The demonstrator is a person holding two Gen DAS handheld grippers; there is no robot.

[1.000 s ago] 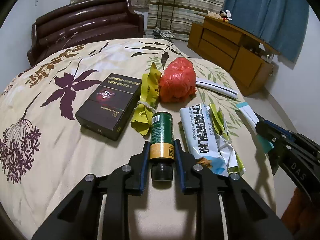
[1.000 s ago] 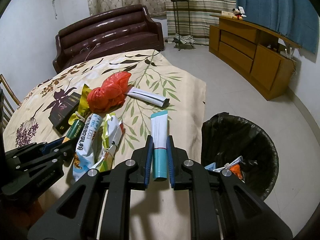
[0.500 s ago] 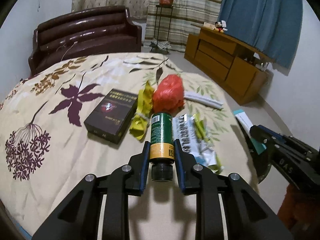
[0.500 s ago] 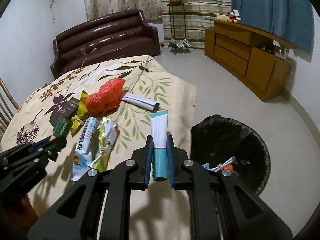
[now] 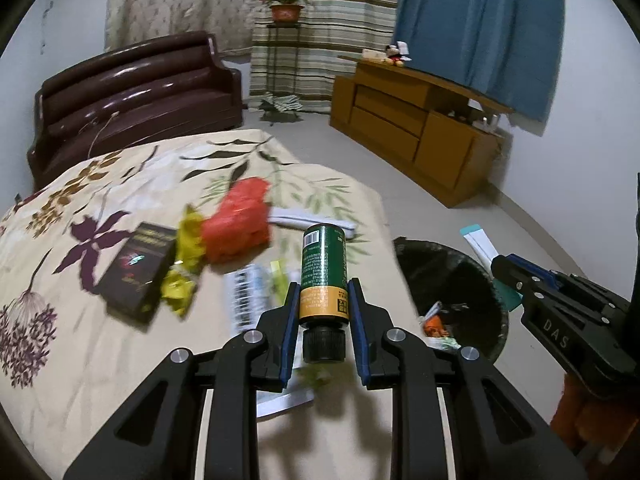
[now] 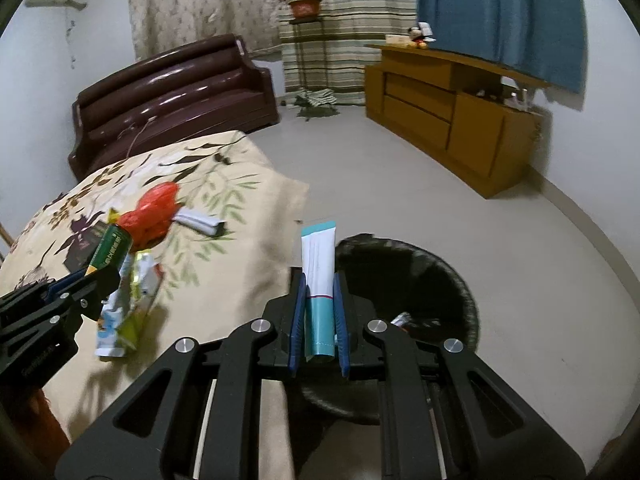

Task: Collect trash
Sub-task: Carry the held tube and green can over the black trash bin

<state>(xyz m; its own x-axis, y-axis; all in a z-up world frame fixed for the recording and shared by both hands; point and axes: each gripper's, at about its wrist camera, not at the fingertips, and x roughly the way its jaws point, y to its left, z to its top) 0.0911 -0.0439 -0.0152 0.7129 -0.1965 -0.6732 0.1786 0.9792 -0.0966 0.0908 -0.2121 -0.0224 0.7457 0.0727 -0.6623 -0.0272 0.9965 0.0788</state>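
Observation:
My left gripper (image 5: 323, 292) is shut on a green bottle (image 5: 322, 269) with a yellow band and black cap, held above the bed's right edge. My right gripper (image 6: 319, 284) is shut on a white and teal tube (image 6: 319, 276), held over the near rim of a black-lined trash bin (image 6: 448, 276). The bin (image 5: 460, 280) shows in the left wrist view with scraps inside. On the floral bed lie a red plastic bag (image 5: 238, 220), a dark box (image 5: 138, 268), a yellow wrapper (image 5: 186, 256), a white tube (image 6: 200, 220) and a milk-powder pouch (image 6: 128, 300).
The bed (image 5: 80, 340) fills the left. A dark leather sofa (image 6: 172, 100) stands behind it. A wooden cabinet (image 6: 452, 108) runs along the right wall. Bare grey floor (image 6: 400, 184) lies between bed, bin and cabinet.
Both grippers have lifted off the bed and swung right toward the bin, each carrying its item. The tube now hangs over the bin's rim; the bottle is near the bed's edge.

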